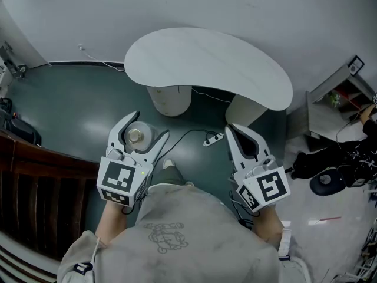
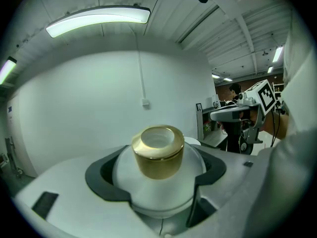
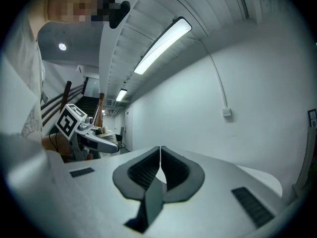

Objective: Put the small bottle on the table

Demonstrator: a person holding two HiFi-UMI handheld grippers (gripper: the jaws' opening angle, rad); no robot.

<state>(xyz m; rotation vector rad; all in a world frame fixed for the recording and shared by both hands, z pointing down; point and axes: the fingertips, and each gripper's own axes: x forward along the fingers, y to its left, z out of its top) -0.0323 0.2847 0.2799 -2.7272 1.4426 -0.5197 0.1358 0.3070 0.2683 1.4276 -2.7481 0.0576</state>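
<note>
**Bottle gripped, not yet placed**

White curved surface (image 1: 206,63) stands ahead of the person. Left claw (image 1: 149,125) is clamped round the bottle (image 1: 135,135), gold cap up, over the floor and short of the surface. Right claw (image 1: 231,128) is pressed together with nothing in it, off to the side. By my read the pickup is done. Carry forward, set down and release remain.

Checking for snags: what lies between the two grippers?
Head view: only the floor below, with a power strip, its cable and the person's shoe.
</note>
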